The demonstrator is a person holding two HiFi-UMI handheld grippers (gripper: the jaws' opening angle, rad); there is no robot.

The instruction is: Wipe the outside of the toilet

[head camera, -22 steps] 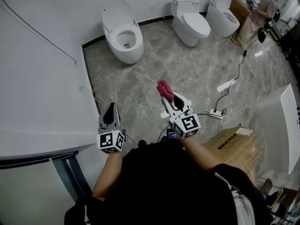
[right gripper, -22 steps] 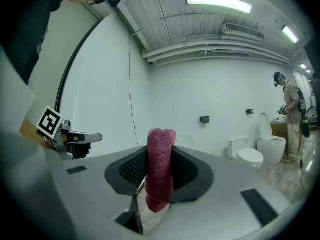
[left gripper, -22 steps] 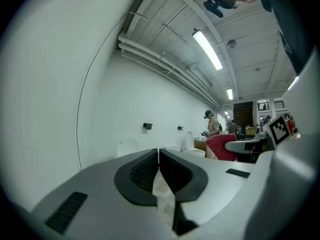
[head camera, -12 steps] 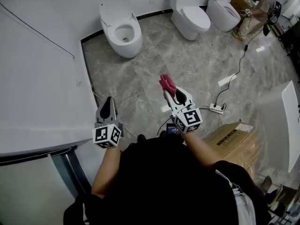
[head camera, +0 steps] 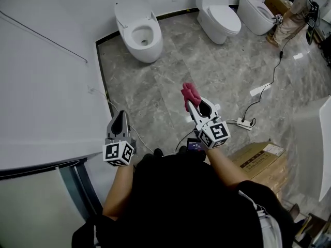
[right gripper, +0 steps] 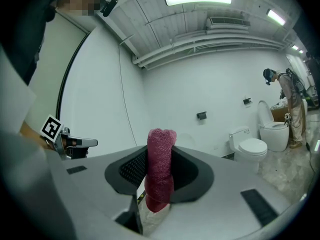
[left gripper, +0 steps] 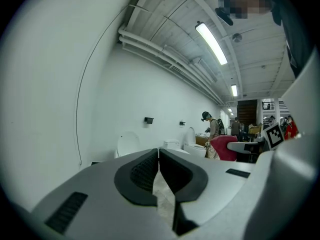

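1. My right claw (head camera: 193,102) is clamped on a pink cloth (head camera: 190,92). The bunched fold stands up between the jaws and sticks out past their tips.
2. My left claw (head camera: 122,119) has its jaws pressed together with nothing between them. It hangs low, across from the right claw, just beside the white wall panel (head camera: 46,92).
3. The toilet (head camera: 138,34) with its lid up stands well ahead of both claws, a little left of the right one's line, against the far wall. Two more toilets (head camera: 220,18) stand ahead and to the right. I take the nearest as mine, though I cannot be sure.
4. I judge the cloth soft, light and limp. It will drape and squash against a curve rather than push back. The hold across its middle looks sound, and enough cloth pokes forward to wipe with.
5. The toilet looks hard, glazed, heavy and fixed. It is something to rub, not to grasp. The cloth should slide easily on its smooth bowl, so I would keep the bare jaw tips off it.
6. Wiping has not begun, since the cloth touches nothing. A power strip (head camera: 243,123) and its cable lie on the floor right of my right claw and are worth stepping round.
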